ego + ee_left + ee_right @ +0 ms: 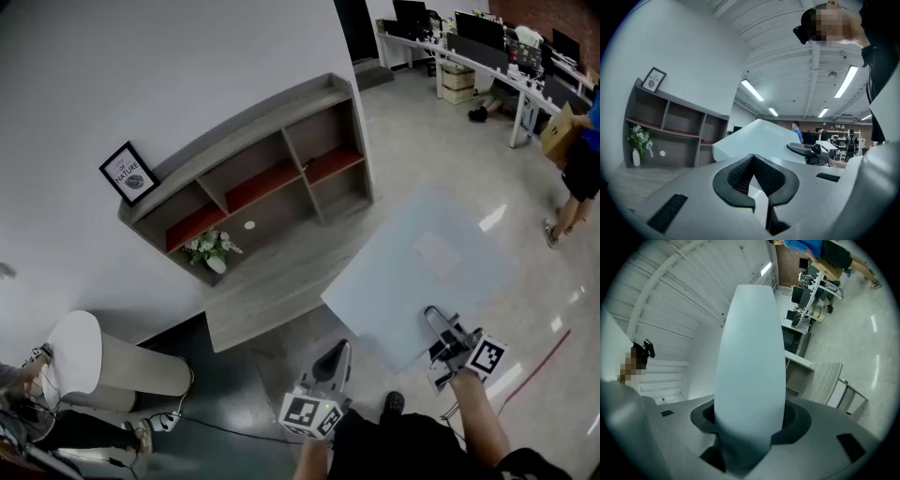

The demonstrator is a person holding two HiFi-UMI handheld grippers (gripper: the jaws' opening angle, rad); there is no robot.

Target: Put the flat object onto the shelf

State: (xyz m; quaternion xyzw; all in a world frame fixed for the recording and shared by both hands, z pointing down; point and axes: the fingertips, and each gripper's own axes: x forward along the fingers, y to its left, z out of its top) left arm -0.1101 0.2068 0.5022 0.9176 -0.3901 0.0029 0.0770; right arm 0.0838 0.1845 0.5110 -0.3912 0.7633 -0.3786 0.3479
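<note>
Ahead, flat panel (422, 272); beyond, shelf (246, 125) with flower vase (215, 255)

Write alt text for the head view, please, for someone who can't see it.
Seen from above, a person carries a large pale blue flat panel, its near edge clamped in the jaws of the right gripper, the left gripper close beside its near corner. Ahead, a grey shelf unit stands against a white wall.

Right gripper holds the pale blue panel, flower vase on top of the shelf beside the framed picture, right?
The flower vase stands inside the shelf's lower left compartment, not on top; the head view shows it. The right gripper does hold the pale blue panel, and the framed picture is on top.
</note>
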